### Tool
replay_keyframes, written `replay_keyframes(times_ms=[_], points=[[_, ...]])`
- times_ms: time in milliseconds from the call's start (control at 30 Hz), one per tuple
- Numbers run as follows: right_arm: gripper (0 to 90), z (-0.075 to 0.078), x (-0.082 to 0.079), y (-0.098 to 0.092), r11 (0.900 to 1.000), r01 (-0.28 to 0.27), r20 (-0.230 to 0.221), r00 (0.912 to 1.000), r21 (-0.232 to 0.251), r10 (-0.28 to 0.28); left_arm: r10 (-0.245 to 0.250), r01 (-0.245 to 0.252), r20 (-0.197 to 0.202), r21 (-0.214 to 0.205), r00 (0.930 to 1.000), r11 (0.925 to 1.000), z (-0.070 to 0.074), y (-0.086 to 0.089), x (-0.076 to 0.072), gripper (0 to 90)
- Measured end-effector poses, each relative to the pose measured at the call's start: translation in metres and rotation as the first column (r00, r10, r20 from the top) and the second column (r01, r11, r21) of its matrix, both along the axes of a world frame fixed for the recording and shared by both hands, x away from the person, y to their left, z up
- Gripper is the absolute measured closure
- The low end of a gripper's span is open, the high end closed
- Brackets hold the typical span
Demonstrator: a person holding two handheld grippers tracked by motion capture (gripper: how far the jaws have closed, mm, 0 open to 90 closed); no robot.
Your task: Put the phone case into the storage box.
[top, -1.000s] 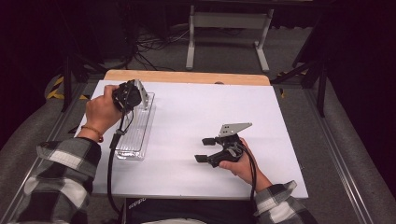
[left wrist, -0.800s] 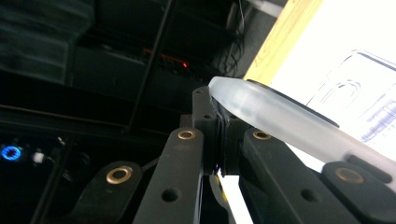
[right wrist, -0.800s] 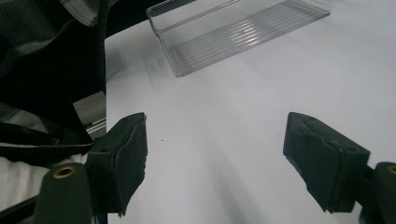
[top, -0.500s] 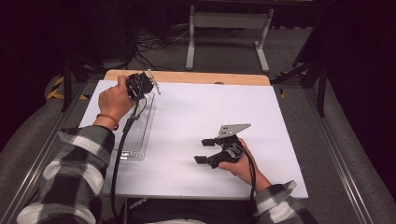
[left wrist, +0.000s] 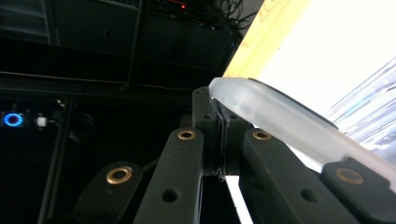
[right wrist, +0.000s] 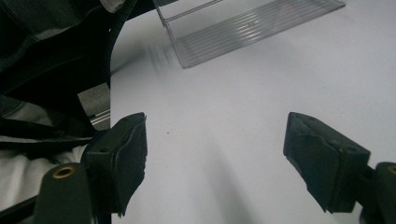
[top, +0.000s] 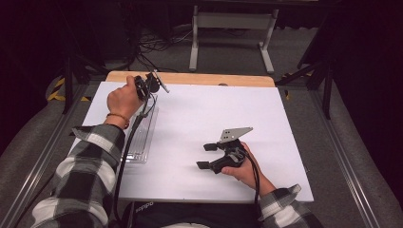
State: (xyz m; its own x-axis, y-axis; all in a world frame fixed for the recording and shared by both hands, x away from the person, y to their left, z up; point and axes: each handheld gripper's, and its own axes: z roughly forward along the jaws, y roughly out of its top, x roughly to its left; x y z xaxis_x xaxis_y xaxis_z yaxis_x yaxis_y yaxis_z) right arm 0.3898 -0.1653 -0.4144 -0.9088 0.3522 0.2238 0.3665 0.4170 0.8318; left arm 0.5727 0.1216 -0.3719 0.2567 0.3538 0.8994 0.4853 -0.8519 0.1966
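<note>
tube lifted clear, far edge in sight

the left gripper (top: 151, 85) is up at the far left corner of the table (top: 204, 118), jaws clenched tight on a frosted tube (left wrist: 289, 126). in the left gripper view the tube runs slantwise across the closed jaws, its rounded end poking past them toward the wooden strip (top: 190, 78) at the table's far edge. in the high view it shows as a thin pale stick (top: 160, 81) angling off the gripper, held in the air above the far end of the clear tray (top: 140, 137).

the right gripper (top: 209, 156) lies low on the white surface near the person's side, well apart from the tray. its jaws stand released, nothing between them; its own view looks across bare table with the tray (right wrist: 247, 28) farther off.

judging the step: this looks like the carry stage, the tube picked out and being taken somewhere, whether back into the tray's grooves or off to the side i can't tell. the next move calls for a steady wrist, since the tube is gripped near one end and sticks out far. setting it down would want it lined up with the tray's ribs and lowered flat before the jaws let go. the right gripper looks free to steady the tray if needed.
</note>
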Motion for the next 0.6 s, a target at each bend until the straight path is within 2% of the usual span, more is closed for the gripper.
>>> replay_keyframes(times_ms=[33, 67, 167, 267, 333, 367, 433, 500, 600], points=[[22.6, 0.0, 0.0, 0.0, 1.0, 0.002, 0.0, 1.0, 0.0, -0.002, 0.002, -0.002, 0.002, 0.0, 1.0, 1.0, -0.001, -0.002, 0.0, 88.2], [22.8, 0.0, 0.0, 0.0, 1.0, 0.005, 0.0, 1.0, 0.0, -0.005, -0.011, 0.011, 0.011, 0.018, 0.9999, 0.9998, 0.0, -0.005, 0.001, 88.2], [23.9, -0.002, -0.001, 0.0, 0.9999, 0.008, -0.002, 1.0, -0.008, -0.008, 0.0, -0.001, 0.011, 0.032, 0.9999, 0.9995, 0.0, -0.01, 0.005, 88.2], [23.6, -0.003, -0.003, 0.001, 0.9999, 0.002, -0.001, 1.0, -0.016, -0.002, -0.003, 0.003, -0.005, 0.013, 1.0, 0.9999, 0.001, -0.012, 0.007, 87.9], [23.5, -0.003, -0.003, 0.001, 0.9999, 0.001, -0.003, 1.0, -0.014, -0.001, -0.005, 0.005, 0.001, 0.005, 1.0, 1.0, -0.001, -0.015, 0.007, 87.2], [23.4, -0.003, -0.003, 0.001, 0.9999, 0.001, -0.003, 1.0, -0.014, -0.001, -0.015, 0.015, -0.004, 0.023, 0.9999, 0.9996, -0.001, -0.015, 0.008, 86.6], [23.3, -0.003, -0.004, 0.0, 0.9999, 0.002, -0.005, 1.0, -0.012, -0.002, -0.015, 0.015, -0.006, 0.022, 0.9999, 0.9996, -0.001, -0.016, 0.008, 86.5], [23.2, -0.003, -0.004, 0.0, 0.9999, 0.005, -0.004, 1.0, -0.014, -0.005, -0.018, 0.018, -0.007, 0.004, 0.9998, 0.9998, -0.002, -0.015, 0.007, 86.6], [23.1, -0.003, -0.004, -0.001, 0.9999, 0.008, -0.001, 1.0, -0.013, -0.008, -0.026, 0.026, 0.002, 0.001, 0.9997, 0.9997, 0.002, -0.013, 0.006, 83.3]])
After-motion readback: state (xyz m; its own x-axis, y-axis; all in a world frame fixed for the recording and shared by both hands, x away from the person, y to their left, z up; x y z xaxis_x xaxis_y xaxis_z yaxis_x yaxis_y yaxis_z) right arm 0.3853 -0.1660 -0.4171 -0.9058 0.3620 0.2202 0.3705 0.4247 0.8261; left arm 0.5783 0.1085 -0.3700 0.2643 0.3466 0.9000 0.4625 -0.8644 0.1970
